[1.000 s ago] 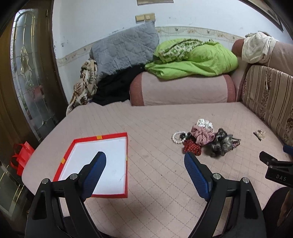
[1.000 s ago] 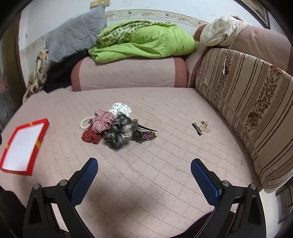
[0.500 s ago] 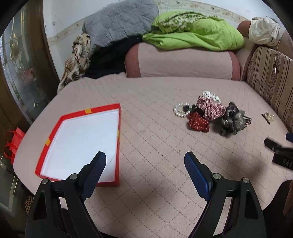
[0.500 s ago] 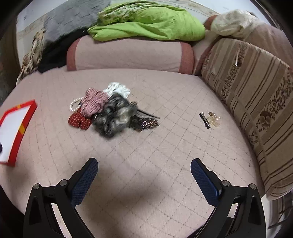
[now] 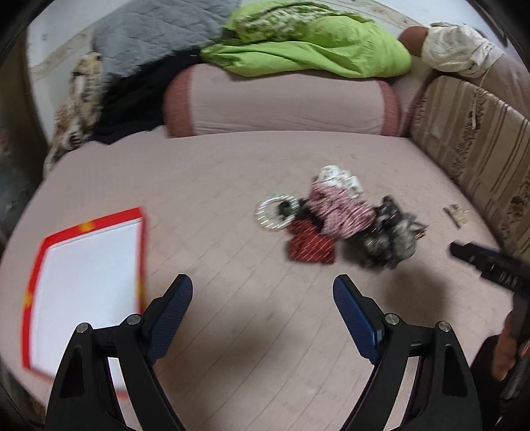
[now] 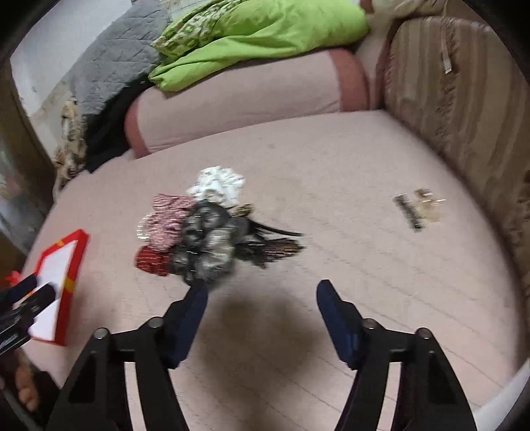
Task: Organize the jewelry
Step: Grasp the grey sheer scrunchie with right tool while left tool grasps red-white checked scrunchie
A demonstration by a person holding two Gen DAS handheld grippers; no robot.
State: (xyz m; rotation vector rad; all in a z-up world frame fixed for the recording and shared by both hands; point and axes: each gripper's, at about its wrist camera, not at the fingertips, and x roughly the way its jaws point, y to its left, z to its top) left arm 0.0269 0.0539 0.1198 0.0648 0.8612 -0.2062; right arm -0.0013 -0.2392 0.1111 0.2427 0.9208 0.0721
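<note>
A pile of accessories lies mid-bed: a pearl bracelet [image 5: 275, 215], a red scrunchie [image 5: 309, 247], a pink checked scrunchie [image 5: 341, 212], a grey scrunchie [image 5: 387, 240] and a white one [image 6: 218, 184]. Dark hair clips [image 6: 275, 247] lie beside the pile. A small clip and gold piece [image 6: 419, 207] lie apart to the right. A red-rimmed white tray [image 5: 39, 268] sits at the left. My left gripper [image 5: 263, 300] is open and empty, short of the pile. My right gripper [image 6: 261, 293] is open and empty, its left finger close to the grey scrunchie [image 6: 205, 248].
The pink quilted bed [image 5: 232, 172] is bounded by a pink bolster [image 5: 281, 102] at the back and a striped cushion [image 5: 480, 146] at the right. A green blanket [image 5: 314, 49] and grey quilt [image 5: 159, 30] lie behind. The tray also shows in the right wrist view [image 6: 78, 258].
Both grippers have moved forward and down toward the pile, which looks larger. The right gripper swung left, and its jaws have narrowed a little while still open.
</note>
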